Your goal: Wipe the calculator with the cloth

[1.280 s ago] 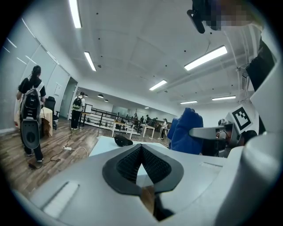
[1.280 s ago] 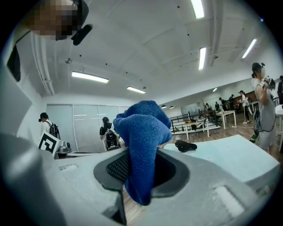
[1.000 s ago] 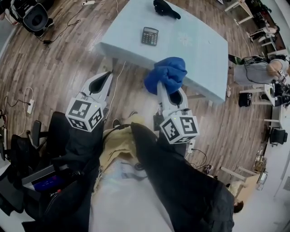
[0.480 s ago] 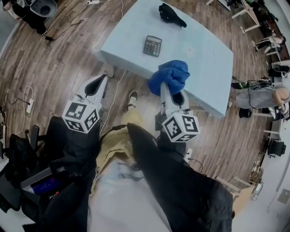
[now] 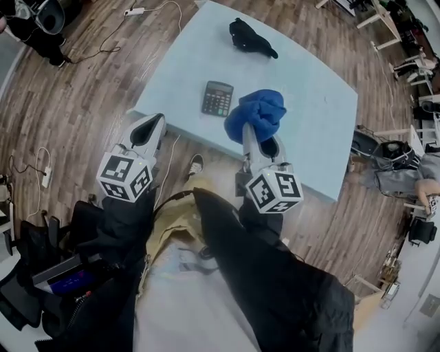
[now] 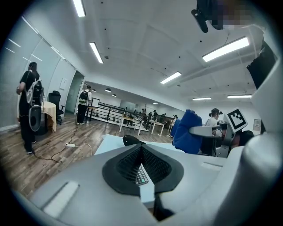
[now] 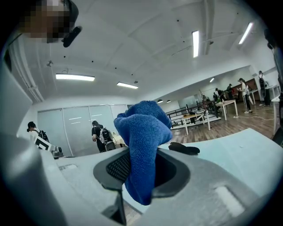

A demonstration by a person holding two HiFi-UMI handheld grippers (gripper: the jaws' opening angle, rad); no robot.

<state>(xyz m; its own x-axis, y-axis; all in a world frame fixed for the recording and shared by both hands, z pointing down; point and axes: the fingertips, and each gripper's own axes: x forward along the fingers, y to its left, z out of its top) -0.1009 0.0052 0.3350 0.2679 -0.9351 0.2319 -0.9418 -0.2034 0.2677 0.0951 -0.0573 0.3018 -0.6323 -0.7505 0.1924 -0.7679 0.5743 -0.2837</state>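
Observation:
A dark calculator (image 5: 217,98) lies on the pale blue table (image 5: 309,103), near its front edge. My right gripper (image 5: 247,129) is shut on a bunched blue cloth (image 5: 258,113), held over the table edge just right of the calculator. In the right gripper view the cloth (image 7: 143,137) hangs pinched between the jaws of that gripper (image 7: 141,164). My left gripper (image 5: 154,122) is shut and empty, over the floor left of the table corner. In the left gripper view its pads (image 6: 128,165) meet, and the calculator's keys (image 6: 141,175) show below them.
A black object (image 5: 251,38) lies at the table's far side. Cables and a power strip (image 5: 134,11) trail on the wood floor to the left. Chairs and desks (image 5: 405,69) stand to the right, with people in the room beyond.
The person has stepped toward the table, so table and calculator now sit closer to both grippers. The cloth has moved from short of the edge to over the tabletop. Both grippers stay shut.

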